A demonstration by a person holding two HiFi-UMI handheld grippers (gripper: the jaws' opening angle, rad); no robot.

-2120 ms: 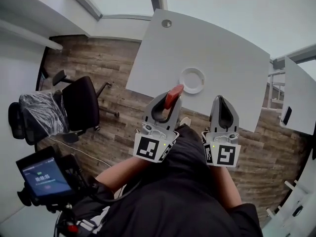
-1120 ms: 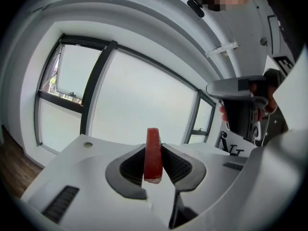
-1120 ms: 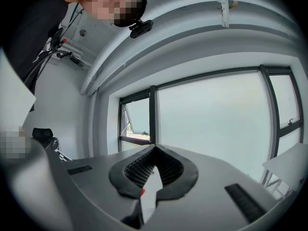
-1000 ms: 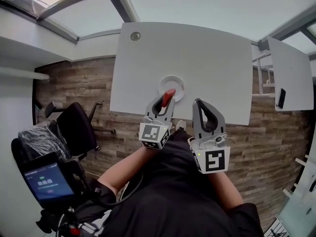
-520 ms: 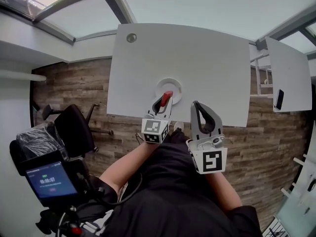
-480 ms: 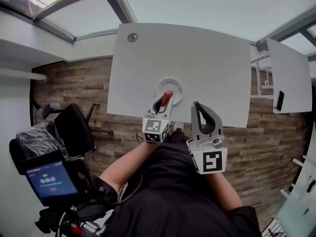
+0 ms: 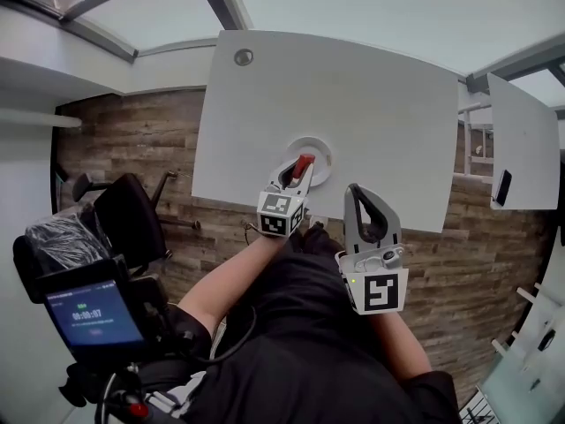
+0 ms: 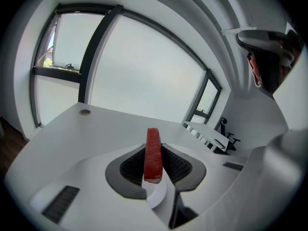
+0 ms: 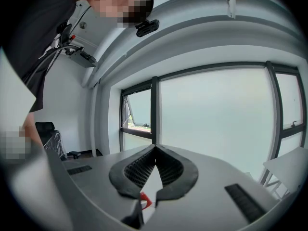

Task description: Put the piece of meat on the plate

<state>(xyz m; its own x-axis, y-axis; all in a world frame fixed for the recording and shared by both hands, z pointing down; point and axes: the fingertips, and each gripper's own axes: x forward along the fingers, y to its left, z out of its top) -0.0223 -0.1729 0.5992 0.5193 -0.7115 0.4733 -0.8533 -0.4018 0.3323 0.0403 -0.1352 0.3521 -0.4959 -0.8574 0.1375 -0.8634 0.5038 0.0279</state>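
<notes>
Head view: the left gripper is over the near rim of the plate, clamped on the piece of meat. The right gripper is to the right of the plate, at the table edge.

Left gripper view: the meat stands upright, with both pads pressing on it.

Right gripper view: the jaw tips meet, with nothing between them.

Bright daylight through windows; strong fisheye distortion, dark vignetted corners.
</notes>
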